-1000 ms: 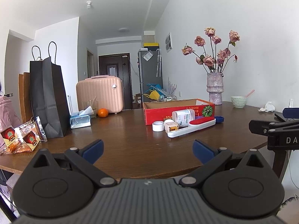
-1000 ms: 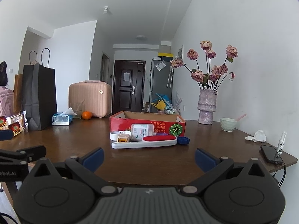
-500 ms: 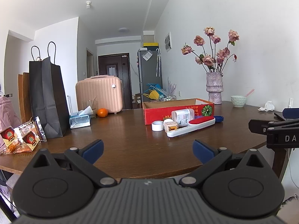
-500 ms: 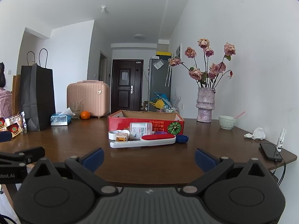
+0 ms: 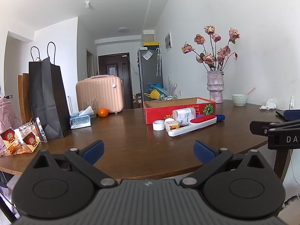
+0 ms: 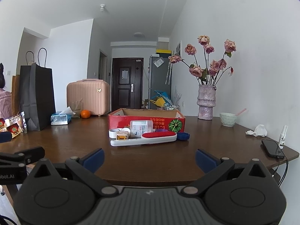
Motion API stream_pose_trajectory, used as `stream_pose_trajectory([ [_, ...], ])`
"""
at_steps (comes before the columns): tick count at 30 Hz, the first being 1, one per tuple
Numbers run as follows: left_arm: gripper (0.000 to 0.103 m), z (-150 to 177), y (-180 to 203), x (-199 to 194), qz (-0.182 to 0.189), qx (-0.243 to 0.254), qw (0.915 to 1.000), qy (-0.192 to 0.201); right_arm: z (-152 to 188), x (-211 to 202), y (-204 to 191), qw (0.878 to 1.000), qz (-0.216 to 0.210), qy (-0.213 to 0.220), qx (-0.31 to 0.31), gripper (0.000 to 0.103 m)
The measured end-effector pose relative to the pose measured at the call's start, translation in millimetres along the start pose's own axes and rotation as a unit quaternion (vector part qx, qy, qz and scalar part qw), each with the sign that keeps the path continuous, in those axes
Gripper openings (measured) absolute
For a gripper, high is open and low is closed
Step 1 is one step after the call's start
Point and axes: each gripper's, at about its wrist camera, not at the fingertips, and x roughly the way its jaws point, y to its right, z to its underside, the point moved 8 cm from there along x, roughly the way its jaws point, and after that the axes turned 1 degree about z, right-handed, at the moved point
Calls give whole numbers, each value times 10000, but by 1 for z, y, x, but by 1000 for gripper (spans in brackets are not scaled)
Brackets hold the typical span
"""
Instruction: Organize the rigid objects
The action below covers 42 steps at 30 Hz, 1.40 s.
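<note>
Our left gripper [image 5: 148,151] hangs at the near edge of the wooden table [image 5: 131,146] with its blue-padded fingers spread wide and nothing between them; our right gripper [image 6: 149,159] sits beside it in the same way, jaws apart and empty.

We take the red cardboard box [image 6: 146,120] as our landmark. It stands open-topped well beyond both grippers, near the middle of the table. Right in front of it lies the cluster of rigid things: a white roll of tape [image 6: 114,132] at the left end, a small white and orange block [image 6: 122,135] just beside it, and a white bottle [image 6: 141,127] lying on its side against the box front. A long white brush with a red pad [image 6: 144,139] lies across the front of these. A blue cap [image 6: 182,136] rests at its right end, near the box's right corner.

Left of the box we see an orange [image 5: 103,112], a tissue pack [image 5: 80,120] and a black paper bag [image 5: 46,101]. Right of the box stand a vase of dried roses [image 6: 206,103] and a pale green bowl [image 6: 228,119]. Further right, by the table edge, lies a dark phone [image 6: 272,148].
</note>
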Motion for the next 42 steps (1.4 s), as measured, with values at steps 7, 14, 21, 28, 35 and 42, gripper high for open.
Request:
stream_pose_trajectory([
  [7,103,-8,1,31,-238,352,9987,296,-9,15,9,9988,160,376,-254,103],
  [14,103,-13,5,76,-336,368,9985,236,-13,66,40,9974,569,442,46,103],
  [21,103,-22,15,136,-170,406,9990,-20,-13,146,57,9992,220,-212,252,103],
  [28,103,-29,25,213,-49,53,9967,-806,-10,248,95,9895,-81,-1206,787,103],
  [35,103,-33,34,286,-214,0,9927,-1191,-4,315,125,9795,-308,-1809,828,103],
  [42,103,-19,44,340,-60,116,9840,-1779,-4,362,140,9741,-206,-2247,129,82],
])
